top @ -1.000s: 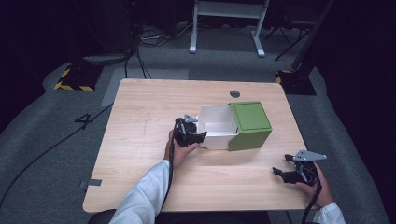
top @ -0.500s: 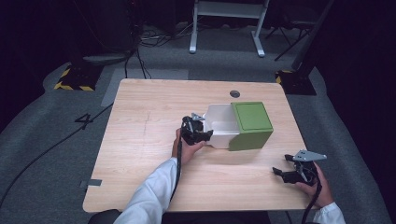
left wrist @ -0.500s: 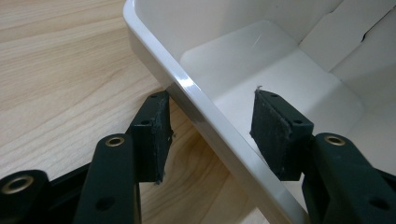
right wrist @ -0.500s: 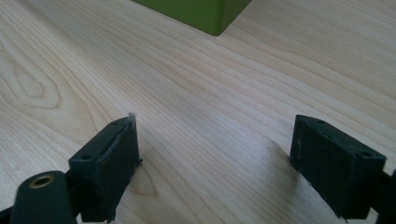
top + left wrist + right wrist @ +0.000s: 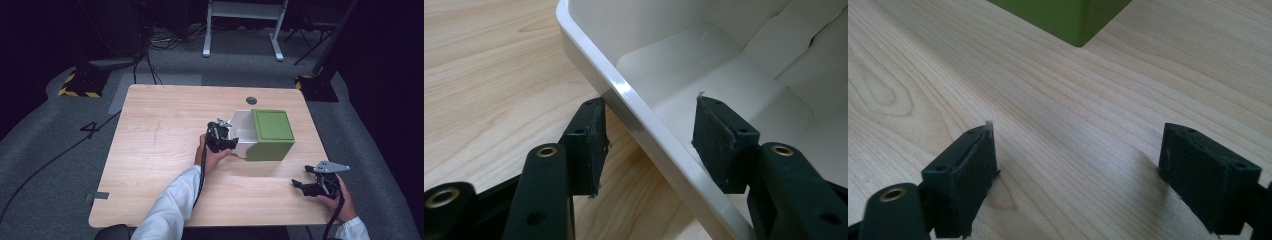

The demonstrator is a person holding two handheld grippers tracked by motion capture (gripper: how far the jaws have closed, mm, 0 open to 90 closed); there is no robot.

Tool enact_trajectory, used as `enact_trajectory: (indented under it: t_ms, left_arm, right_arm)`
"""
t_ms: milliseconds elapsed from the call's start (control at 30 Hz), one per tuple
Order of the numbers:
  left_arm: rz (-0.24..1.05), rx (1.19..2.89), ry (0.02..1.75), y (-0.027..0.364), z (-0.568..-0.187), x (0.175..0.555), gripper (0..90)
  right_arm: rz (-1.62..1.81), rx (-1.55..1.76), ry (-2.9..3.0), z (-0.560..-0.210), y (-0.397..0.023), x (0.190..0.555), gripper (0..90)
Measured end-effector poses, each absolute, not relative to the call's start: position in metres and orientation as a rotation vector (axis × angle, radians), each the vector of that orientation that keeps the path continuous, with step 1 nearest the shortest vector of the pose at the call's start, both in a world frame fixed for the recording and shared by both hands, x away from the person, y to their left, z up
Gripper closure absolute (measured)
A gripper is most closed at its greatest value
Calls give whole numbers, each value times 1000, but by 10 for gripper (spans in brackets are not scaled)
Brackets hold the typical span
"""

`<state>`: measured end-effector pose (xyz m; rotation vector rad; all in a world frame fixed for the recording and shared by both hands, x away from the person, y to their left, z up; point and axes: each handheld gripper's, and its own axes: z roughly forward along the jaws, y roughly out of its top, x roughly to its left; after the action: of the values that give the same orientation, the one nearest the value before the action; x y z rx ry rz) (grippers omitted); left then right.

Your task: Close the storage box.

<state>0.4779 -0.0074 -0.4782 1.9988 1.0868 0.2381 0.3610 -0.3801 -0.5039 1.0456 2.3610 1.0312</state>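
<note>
High view: left gripper (image 5: 227, 142) clamps the white drawer (image 5: 241, 131) wall, part-closed into its green box (image 5: 272, 134); right gripper (image 5: 306, 186) idles open.

The person wears white sleeves (image 5: 167, 207). The left gripper (image 5: 222, 139) and right gripper (image 5: 312, 186) are black. Round brass screws (image 5: 546, 151) shine on them. A grey plate (image 5: 330, 166) tops the right one.
</note>
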Motion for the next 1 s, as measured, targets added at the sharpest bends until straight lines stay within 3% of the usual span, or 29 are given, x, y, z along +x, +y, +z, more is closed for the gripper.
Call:
enact_trajectory:
  t_ms: [1000]
  left_arm:
    - [237, 2050, 1026, -47, -475, 478, 424]
  right_arm:
    - [1031, 1045, 2362, -504, -380, 361, 156]
